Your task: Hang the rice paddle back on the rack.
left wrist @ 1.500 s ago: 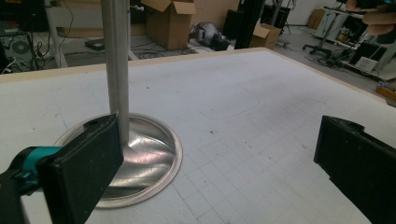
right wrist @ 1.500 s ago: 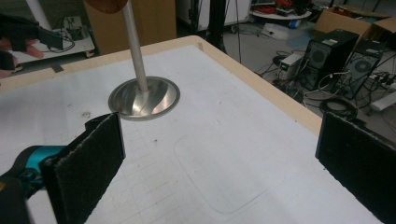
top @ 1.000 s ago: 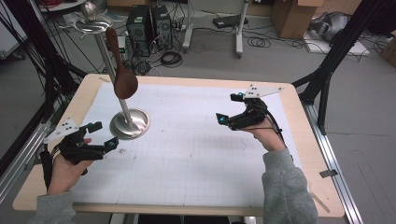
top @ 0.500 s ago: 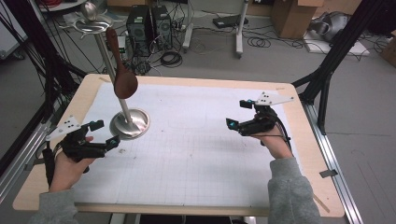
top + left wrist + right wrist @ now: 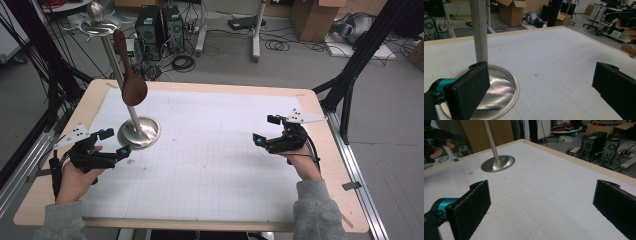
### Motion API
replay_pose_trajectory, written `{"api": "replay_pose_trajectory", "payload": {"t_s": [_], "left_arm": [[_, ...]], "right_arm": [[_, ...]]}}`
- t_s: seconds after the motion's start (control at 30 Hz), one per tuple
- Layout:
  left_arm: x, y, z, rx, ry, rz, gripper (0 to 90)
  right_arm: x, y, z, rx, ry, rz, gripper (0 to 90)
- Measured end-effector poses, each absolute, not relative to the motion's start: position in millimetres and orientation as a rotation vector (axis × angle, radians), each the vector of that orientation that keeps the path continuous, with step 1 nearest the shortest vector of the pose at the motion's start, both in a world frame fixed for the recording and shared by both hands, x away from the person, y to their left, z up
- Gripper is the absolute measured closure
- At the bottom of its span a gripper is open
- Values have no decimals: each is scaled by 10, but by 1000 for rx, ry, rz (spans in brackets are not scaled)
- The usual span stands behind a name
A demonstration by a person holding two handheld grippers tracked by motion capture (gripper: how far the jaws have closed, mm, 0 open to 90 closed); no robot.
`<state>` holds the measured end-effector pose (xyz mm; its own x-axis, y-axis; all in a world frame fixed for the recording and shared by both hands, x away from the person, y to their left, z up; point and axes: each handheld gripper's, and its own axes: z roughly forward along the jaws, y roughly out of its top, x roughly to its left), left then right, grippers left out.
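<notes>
A metal stand rises from a round base (image 5: pixel 138 132) at the left of the white gridded mat (image 5: pixel 210 150). A brown wooden spoon (image 5: pixel 132 85) hangs from the stand's top, bowl down. My left gripper (image 5: pixel 115 142) rests just in front of and left of the base, open and holding nothing. In the left gripper view the base (image 5: pixel 496 92) and pole (image 5: pixel 480 32) stand close behind the left jaw of that gripper (image 5: pixel 541 85). My right gripper (image 5: pixel 265 130) sits open and empty at the mat's right side. The right gripper view looks between that gripper's (image 5: pixel 541 205) jaws across bare mat to the base (image 5: pixel 497 163).
The wooden table rim (image 5: pixel 320 107) borders the mat. Black frame legs (image 5: pixel 350 75) stand at the right, and computer towers (image 5: pixel 160 27), cables and boxes lie on the floor beyond. The other hand's gripper (image 5: pixel 436 137) appears far off in the right gripper view.
The right gripper has drifted to the right and a little nearer the person. The left gripper, stand and spoon have barely moved.
</notes>
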<state>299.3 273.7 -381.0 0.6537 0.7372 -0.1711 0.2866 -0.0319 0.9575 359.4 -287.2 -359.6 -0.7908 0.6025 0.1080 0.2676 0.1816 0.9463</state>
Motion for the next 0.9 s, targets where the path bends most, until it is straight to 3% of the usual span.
{"api": "replay_pose_trajectory", "payload": {"t_s": [0.9], "left_arm": [[3014,2721,-3829,1614,861,438,18]], "right_arm": [[3424,-3297,-3879,951,2123,1631,1]]}}
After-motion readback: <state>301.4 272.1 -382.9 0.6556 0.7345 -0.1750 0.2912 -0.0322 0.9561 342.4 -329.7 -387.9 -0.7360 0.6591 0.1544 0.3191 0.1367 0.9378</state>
